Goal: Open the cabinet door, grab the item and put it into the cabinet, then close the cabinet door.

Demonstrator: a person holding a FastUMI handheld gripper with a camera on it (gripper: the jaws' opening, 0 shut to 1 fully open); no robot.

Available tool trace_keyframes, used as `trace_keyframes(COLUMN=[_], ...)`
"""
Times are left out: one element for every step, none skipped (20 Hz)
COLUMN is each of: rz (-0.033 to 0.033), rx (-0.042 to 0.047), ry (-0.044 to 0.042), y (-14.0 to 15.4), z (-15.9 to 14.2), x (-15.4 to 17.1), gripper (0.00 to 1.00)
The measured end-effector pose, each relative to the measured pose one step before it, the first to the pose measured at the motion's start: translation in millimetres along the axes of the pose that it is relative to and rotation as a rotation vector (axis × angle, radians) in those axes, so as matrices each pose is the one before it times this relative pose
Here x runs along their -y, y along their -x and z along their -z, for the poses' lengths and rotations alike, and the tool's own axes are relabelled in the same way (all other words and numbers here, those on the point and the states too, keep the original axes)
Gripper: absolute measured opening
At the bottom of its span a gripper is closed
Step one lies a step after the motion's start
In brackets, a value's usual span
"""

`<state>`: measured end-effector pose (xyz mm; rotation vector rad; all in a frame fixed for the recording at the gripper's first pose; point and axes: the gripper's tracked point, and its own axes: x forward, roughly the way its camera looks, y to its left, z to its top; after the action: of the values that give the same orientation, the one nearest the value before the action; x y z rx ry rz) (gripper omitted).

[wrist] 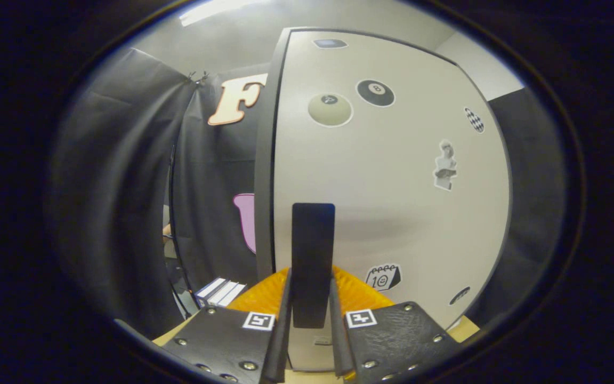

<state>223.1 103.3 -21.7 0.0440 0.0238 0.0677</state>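
Note:
A white cabinet door [392,202] with several stickers stands right in front of me. Its black upright handle [313,240] runs down between my fingers. My gripper [311,290] is shut on the lower part of that handle, one finger [284,298] pressing on each side. The door's dark left edge [264,186] shows beside the handle; I cannot tell whether the door is ajar. A small white and blue box [219,292] lies low to the left of my fingers, beyond the door's edge.
Black cloth walls [126,186] hang to the left and behind the cabinet. A strip of pale wooden tabletop [464,330] shows under the cabinet at the lower right. A ceiling light [216,9] glows overhead.

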Motion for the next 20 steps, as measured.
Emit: trace_keyframes(rz=[0.00007,-0.00324,0.00230,-0.00188,-0.00121,0.00044,-0.00138,-0.00248,-0.00167,-0.00014,0.00299,0.00382,0.00352,0.00268,0.00087,-0.00310,-0.00636,-0.00902,-0.00400,0.00235], rx=[-0.00928,-0.01199,0.00248,-0.00616,-0.00485,-0.00894,-0.00898,-0.01015,-0.00840,-0.00785,-0.00202,-0.00099,0.00188,0.00061,-0.00074,-0.00050,-0.00139,-0.01318,-0.00632,0.00543], ry=[-0.00852,-0.01281,-0.01781,-0.00061,-0.00193,-0.00855,-0.00463,-0.00557,-0.00463,0.00057,0.00209,0.00642,0.00619,0.00174,-0.00355,-0.00387,-0.00543,-0.00788,-0.00522,0.00518], y=[-0.67,1.36,-2.03,0.91,0.02,0.83,0.76,1.68,1.92,2.57,4.00,4.81,5.75,5.70,4.41,3.12,-1.52,-3.88,6.66,0.87], z=[1.01,0.13,-0.04,1.25,-0.35,1.01,0.48,0.38,1.01,-0.03,0.70,0.10,0.64,-0.75,1.33,-0.07,-1.00,0.43,1.41,-0.79], x=[0.42,0.09,-0.13,0.29,-0.04,0.79,-0.11,0.76,0.43,0.75,-0.20,0.22,1.31,1.34,0.82,0.83,0.38,0.51,-0.07,0.84], gripper=[0.34,0.34,0.28,0.28,0.28,0.28,0.28,0.28,0.28,0.29,0.28,0.28,0.28,0.28,0.28,0.28,0.28,0.23,0.18,0.18])
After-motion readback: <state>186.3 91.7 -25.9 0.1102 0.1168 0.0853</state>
